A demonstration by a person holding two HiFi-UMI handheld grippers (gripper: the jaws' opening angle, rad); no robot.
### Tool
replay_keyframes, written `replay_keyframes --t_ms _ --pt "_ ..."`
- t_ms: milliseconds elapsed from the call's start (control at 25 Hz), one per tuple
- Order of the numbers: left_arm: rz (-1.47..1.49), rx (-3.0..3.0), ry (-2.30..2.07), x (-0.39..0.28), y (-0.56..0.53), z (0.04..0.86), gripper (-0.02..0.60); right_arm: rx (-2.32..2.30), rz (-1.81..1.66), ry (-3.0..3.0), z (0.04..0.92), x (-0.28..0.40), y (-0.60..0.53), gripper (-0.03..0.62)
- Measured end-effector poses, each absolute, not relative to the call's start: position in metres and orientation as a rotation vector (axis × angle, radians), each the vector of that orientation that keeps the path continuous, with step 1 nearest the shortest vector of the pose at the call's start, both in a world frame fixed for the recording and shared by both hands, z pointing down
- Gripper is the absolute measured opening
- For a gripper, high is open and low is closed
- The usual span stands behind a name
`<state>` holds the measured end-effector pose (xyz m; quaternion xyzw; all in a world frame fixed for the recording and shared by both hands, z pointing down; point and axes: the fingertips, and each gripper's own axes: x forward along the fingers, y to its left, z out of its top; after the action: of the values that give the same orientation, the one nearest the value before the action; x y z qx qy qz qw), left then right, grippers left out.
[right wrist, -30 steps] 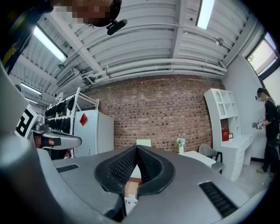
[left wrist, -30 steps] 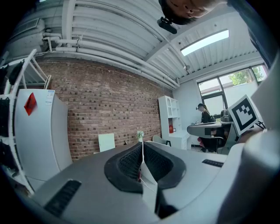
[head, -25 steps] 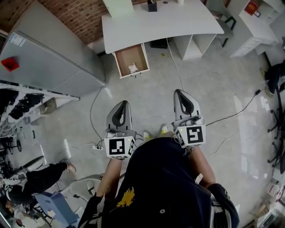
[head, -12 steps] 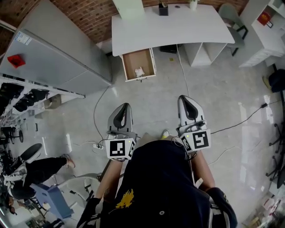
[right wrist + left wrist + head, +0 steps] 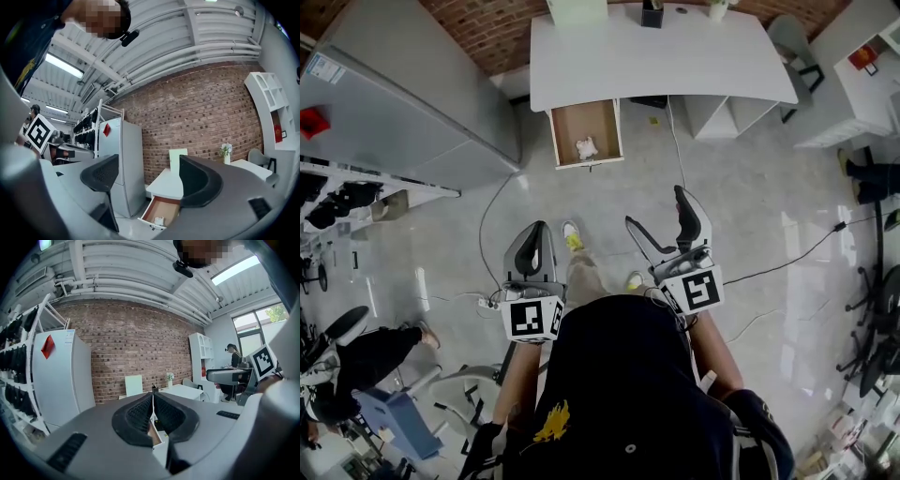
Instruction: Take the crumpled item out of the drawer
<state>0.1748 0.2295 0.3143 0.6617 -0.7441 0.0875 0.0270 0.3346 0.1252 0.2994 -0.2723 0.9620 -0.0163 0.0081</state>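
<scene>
A person (image 5: 619, 394) in a dark top stands on a pale floor (image 5: 750, 187) with the left tongs (image 5: 537, 226) closed and empty. The right tongs (image 5: 654, 206) are opening, jaws wide with nothing between them. Well ahead, the crumpled white item (image 5: 586, 147) lies in the open drawer (image 5: 565, 120) under the white desk (image 5: 656, 56), beside a grey refrigerator (image 5: 403, 103) and before a brick wall (image 5: 478, 28).
</scene>
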Motion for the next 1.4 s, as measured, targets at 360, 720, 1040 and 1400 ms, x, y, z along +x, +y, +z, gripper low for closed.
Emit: replay_keyframes --t_ms 360,720,1040,1400 --pt "0.149 2.137 -2.199 0.024 0.143 0.331 0.023 -1.101 0.009 3.005 0.308 0.219 0.048 0.397" --pt "0.081 2.221 -2.095 -0.123 0.061 0.344 0.023 -1.345 -0.164 2.97 0.325 0.135 -0.001 0.397" --pt "0.089 2.181 -2.011 -0.134 0.023 0.397 0.023 -1.472 -0.25 3.068 0.386 0.131 -0.051 0.397" --pt "0.272 2.087 -1.979 -0.159 -0.017 0.512 0.023 -1.265 -0.688 3.362 0.566 0.065 -0.089 0.397"
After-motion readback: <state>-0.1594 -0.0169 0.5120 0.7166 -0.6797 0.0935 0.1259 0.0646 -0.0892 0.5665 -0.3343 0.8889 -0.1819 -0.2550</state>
